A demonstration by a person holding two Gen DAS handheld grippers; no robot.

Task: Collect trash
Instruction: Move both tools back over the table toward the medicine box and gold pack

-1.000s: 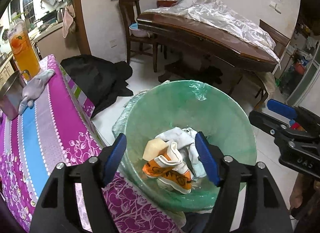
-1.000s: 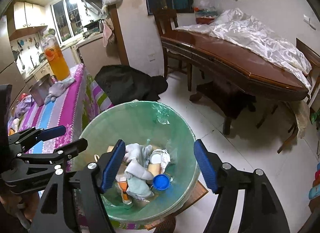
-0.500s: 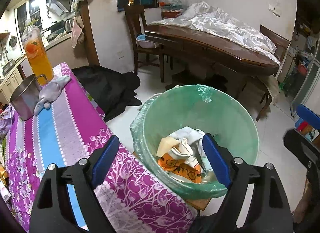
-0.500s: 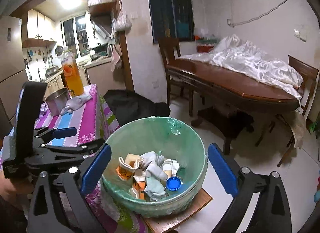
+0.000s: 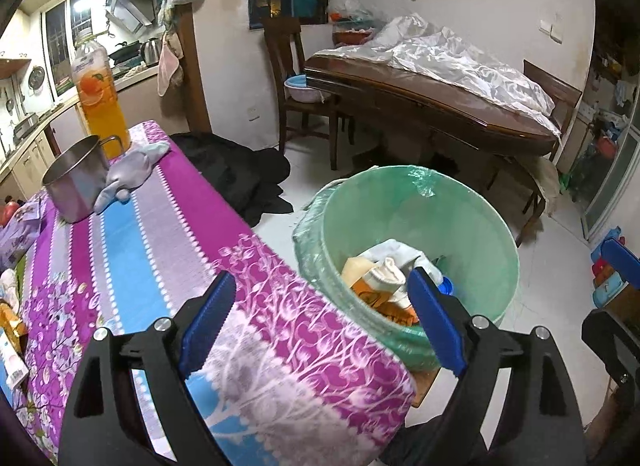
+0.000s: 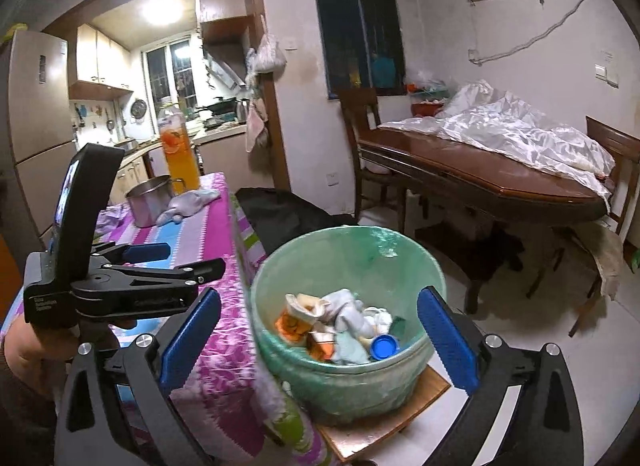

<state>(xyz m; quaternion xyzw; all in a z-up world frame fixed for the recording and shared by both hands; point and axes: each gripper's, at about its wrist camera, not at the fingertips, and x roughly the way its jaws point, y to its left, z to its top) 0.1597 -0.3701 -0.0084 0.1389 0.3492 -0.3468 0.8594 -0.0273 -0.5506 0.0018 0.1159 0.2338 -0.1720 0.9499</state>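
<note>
A bin with a green liner (image 5: 460, 225) stands beside the table corner, also seen in the right wrist view (image 6: 320, 258). Inside lie an orange-and-white packet (image 5: 372, 290), crumpled white tissue (image 6: 352, 314) and a blue cap (image 6: 385, 346). My left gripper (image 5: 320, 282) is open and empty above the table corner, left of the bin. My right gripper (image 6: 320, 298) is open and empty, held back from the bin's near rim. The left gripper (image 6: 160, 262) shows from the side over the cloth in the right wrist view.
The table wears a purple and blue cloth (image 5: 132, 242) with a steel pot (image 5: 76, 181), an orange juice bottle (image 5: 102, 105), a grey rag (image 5: 132, 169) and wrappers (image 5: 12, 330) at its left edge. A black bag (image 5: 248, 177) lies on the floor. A dark wooden table (image 5: 440, 105) stands behind.
Both grippers have drawn back from over the bin, the left one ending above the table corner. Both pairs of jaws stand wider than a second ago. The trash stays in the bin.
</note>
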